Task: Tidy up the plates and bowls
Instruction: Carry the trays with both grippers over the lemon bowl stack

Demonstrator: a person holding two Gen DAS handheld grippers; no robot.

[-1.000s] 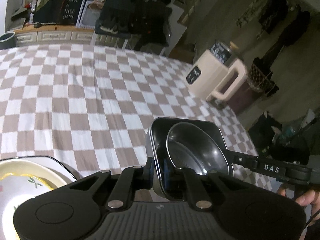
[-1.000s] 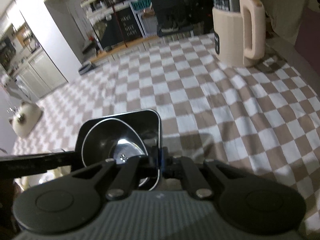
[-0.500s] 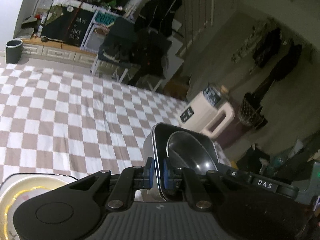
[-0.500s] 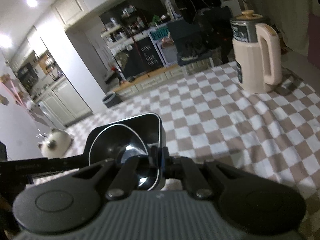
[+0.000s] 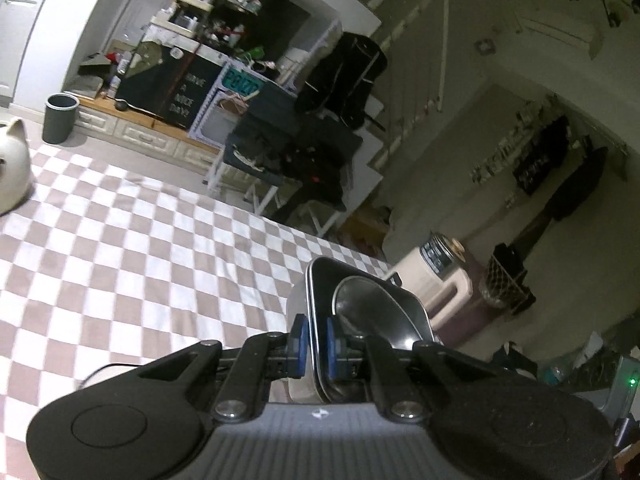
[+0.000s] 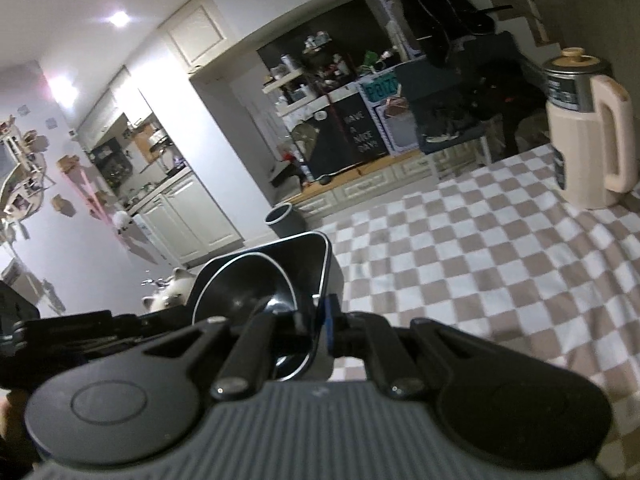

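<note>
Left gripper: jaws are standing narrow, the blue pads pinching the near left wall of the square metal dish. Right gripper: jaws are likewise closing narrowly on the dish's opposite wall. The dish is hanging between both grippers, clear above the checkered worktop, its opening tilting toward each camera and its long side running away from the jaws. A round steel bowl is sitting nested inside it. A cream jug is standing well apart.
</note>
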